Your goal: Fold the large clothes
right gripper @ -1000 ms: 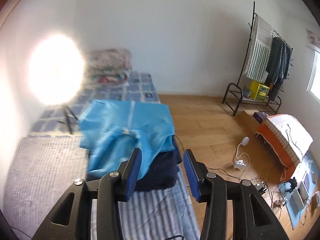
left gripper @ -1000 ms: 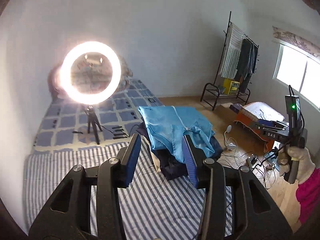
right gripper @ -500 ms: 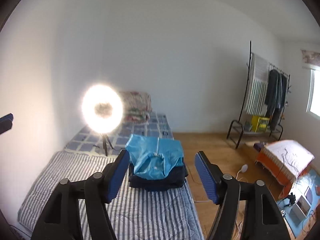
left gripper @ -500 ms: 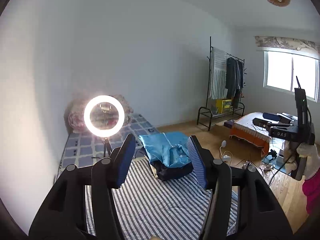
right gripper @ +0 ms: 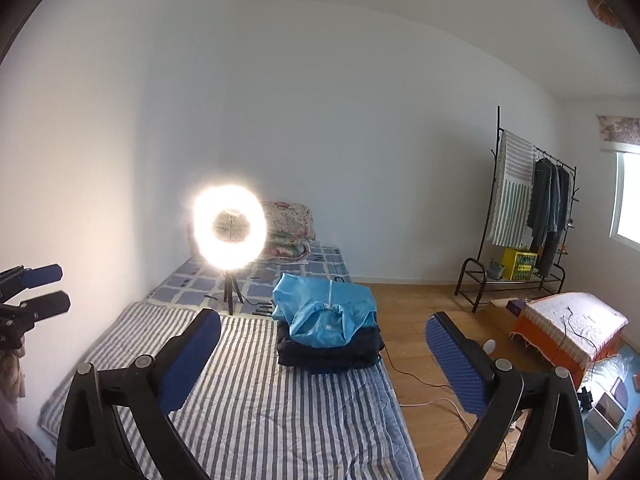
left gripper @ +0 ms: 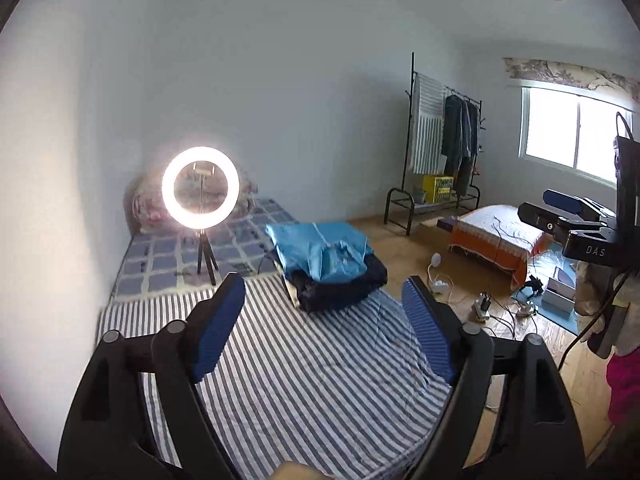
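Two hand-held grippers raised above a striped mattress (right gripper: 280,408) in a white-walled bedroom, both aimed at a stack of folded clothes (right gripper: 328,332) lying well beyond their fingertips. Left gripper (left gripper: 324,328) with jaws opening, blue pads spread wide, nothing between them but bare striped bedding. Right gripper (right gripper: 324,360) likewise opening, at a very wide spread and empty, the stack framed in the gap yet far off and untouched.

Folded on top, a light blue garment (right gripper: 326,314), its collar bunched toward the near edge; underneath, a dark navy garment (right gripper: 332,354), also folded. Stack (left gripper: 330,266) resting near the right edge of the mattress, close to where the stripes meet a blue checked blanket (left gripper: 168,256).

Behind it, a lit ring light (left gripper: 200,187) on a small tripod standing on the checked blanket, glaring brightly in the right wrist view. Flowered bedding (right gripper: 288,226) piled against the far wall.

To the right, wooden floor (right gripper: 424,300) strewn with cables, a black clothes rack (right gripper: 532,216) hung with a striped cloth and dark garments, and a low orange-sided bed (left gripper: 496,236). Window (left gripper: 572,136) bright at the far right.

At the right edge of the left wrist view, the other gripper (left gripper: 588,236) seen side-on, beside a pink sleeve (left gripper: 624,384); at the left edge of the right wrist view, blue fingertips (right gripper: 40,274) of the left one
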Action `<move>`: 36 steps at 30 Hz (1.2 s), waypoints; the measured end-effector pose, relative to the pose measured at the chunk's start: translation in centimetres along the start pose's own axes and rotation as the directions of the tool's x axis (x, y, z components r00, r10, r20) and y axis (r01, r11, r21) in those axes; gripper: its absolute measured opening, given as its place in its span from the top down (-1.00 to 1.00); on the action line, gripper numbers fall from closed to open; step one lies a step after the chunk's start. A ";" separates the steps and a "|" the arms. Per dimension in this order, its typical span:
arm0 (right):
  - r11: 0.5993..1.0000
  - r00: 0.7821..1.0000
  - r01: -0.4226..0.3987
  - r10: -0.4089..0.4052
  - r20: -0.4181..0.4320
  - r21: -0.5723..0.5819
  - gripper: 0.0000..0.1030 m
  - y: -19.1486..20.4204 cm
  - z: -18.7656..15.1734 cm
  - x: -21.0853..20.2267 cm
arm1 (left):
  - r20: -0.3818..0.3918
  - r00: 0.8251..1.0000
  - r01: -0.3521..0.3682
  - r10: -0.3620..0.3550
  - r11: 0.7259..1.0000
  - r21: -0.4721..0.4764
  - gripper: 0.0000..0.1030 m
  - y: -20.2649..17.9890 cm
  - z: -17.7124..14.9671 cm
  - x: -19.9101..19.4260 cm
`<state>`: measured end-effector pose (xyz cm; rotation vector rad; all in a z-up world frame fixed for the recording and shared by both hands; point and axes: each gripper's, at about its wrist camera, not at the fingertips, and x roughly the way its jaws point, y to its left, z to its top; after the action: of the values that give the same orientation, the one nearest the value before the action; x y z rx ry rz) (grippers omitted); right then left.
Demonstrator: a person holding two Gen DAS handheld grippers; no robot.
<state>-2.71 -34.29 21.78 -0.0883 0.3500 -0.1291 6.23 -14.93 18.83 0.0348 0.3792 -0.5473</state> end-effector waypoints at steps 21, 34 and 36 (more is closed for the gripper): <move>0.993 0.990 -0.007 0.024 -0.142 0.118 -0.99 3.2 -12.5 11.5 | -0.074 0.989 -0.133 0.130 0.991 -0.030 -1.00 2.4 -9.0 8.6; 0.994 0.980 0.046 -0.025 -0.198 0.102 -0.99 3.7 -16.5 17.2 | -0.179 0.969 -0.176 0.169 0.984 -0.028 -1.00 4.6 -11.6 13.7; 0.993 0.979 0.056 -0.033 -0.203 0.108 -0.99 3.5 -16.6 17.7 | -0.197 0.966 -0.175 0.167 0.984 -0.026 -1.00 4.8 -11.9 14.2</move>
<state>8.40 -34.39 -0.03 0.0298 0.5414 -0.2030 15.78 -16.42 2.26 0.0791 0.5730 -0.3650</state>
